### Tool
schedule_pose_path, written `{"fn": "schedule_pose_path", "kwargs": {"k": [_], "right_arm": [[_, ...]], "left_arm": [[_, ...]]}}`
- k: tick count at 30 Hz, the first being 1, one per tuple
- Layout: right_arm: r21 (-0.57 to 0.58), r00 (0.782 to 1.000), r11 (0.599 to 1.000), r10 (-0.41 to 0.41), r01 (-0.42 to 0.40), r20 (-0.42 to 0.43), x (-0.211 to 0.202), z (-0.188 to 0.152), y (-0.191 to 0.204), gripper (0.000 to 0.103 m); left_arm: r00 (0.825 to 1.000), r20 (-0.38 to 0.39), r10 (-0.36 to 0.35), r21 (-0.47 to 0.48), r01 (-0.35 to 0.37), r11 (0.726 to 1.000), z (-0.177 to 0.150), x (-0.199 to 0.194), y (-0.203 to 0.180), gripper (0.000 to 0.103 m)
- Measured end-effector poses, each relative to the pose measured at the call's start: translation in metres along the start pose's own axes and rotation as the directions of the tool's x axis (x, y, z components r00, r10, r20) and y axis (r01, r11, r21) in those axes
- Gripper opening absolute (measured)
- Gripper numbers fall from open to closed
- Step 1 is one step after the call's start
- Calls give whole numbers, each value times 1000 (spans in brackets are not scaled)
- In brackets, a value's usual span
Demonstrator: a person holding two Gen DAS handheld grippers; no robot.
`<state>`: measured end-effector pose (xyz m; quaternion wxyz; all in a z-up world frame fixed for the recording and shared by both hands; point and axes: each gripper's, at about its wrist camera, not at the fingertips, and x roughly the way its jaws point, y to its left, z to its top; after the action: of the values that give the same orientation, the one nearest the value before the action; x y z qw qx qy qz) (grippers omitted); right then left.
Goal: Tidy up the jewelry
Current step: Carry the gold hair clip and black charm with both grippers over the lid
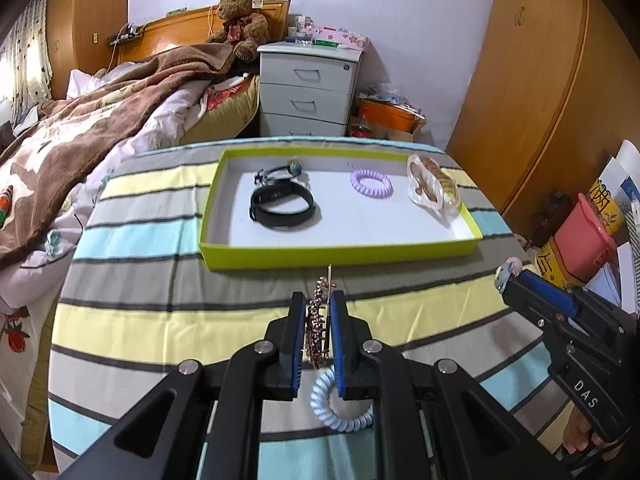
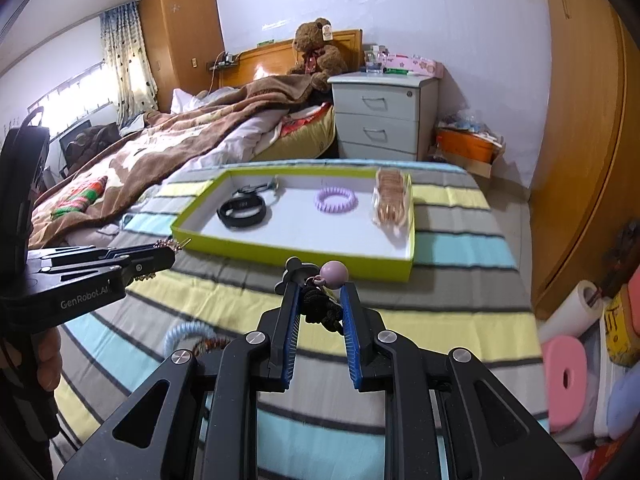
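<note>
A lime-green tray lies on the striped table and holds a black band, a dark cord bracelet with a bead, a purple coil hair tie and a clear bag of gold bangles. My left gripper is shut on a sparkly brown hair clip, held above the cloth in front of the tray. My right gripper is shut on a black cord hair tie with a pink ball. A pale blue coil hair tie lies on the cloth.
A beaded brown bracelet lies beside the blue coil. A bed with a brown blanket is on the left, a white nightstand behind the table, a wooden wardrobe and boxes and a pink bin on the right.
</note>
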<state>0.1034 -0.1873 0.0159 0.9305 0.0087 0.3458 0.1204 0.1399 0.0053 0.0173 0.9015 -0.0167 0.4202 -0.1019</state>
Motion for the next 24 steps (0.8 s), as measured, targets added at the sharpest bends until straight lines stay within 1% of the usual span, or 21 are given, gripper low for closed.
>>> {"fn": "schedule_pose_path", "kwargs": {"k": [6, 12, 18, 24], "right_arm": [[8, 1000, 1000, 1, -1, 24, 7, 22, -4, 21], [4, 1000, 1000, -2, 2, 22, 27, 43, -6, 21], [-5, 1000, 1000, -4, 4, -1, 56, 60, -6, 21], [-17, 999, 1000, -4, 4, -45, 89, 66, -2, 21]], "left_arm": [[1000, 17, 11, 11, -11, 1000, 17, 0, 3, 13], [999, 33, 13, 10, -13, 1000, 38, 6, 8, 13], [999, 23, 25, -1, -25, 1000, 53, 21, 20, 13], [1000, 3, 31, 0, -31, 1000, 60, 40, 29, 13]]}}
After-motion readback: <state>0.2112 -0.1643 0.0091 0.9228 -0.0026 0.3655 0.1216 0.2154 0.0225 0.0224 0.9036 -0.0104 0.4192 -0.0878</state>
